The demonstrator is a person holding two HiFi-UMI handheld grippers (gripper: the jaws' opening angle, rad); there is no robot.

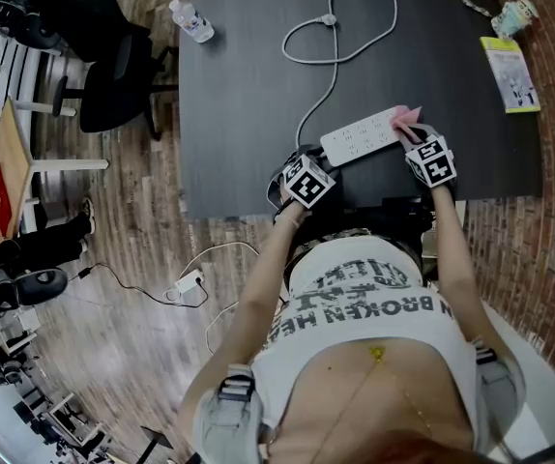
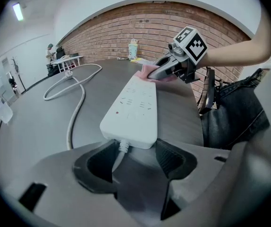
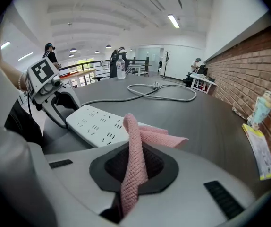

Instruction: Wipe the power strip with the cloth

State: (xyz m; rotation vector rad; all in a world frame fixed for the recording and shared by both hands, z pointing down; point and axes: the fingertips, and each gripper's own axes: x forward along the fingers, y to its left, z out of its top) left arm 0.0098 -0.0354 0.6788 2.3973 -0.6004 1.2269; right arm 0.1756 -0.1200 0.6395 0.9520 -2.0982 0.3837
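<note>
A white power strip (image 1: 360,135) lies on the dark table (image 1: 248,95) near its front edge, and its cord (image 1: 340,17) loops toward the far side. My left gripper (image 1: 316,160) holds the strip's cord end (image 2: 131,109) between its wide-set fingertips, and the cord runs back between the jaws. My right gripper (image 1: 416,136) is shut on a pink cloth (image 3: 134,164). The cloth's free part (image 1: 408,116) lies on the strip's other end (image 3: 95,124). From the left gripper view, the right gripper (image 2: 166,72) sits at the strip's far end.
A water bottle (image 1: 192,20) lies at the table's far left corner. A yellow booklet (image 1: 511,73) and a small figurine (image 1: 517,13) sit at the far right by the brick wall. A black office chair (image 1: 113,66) stands left of the table.
</note>
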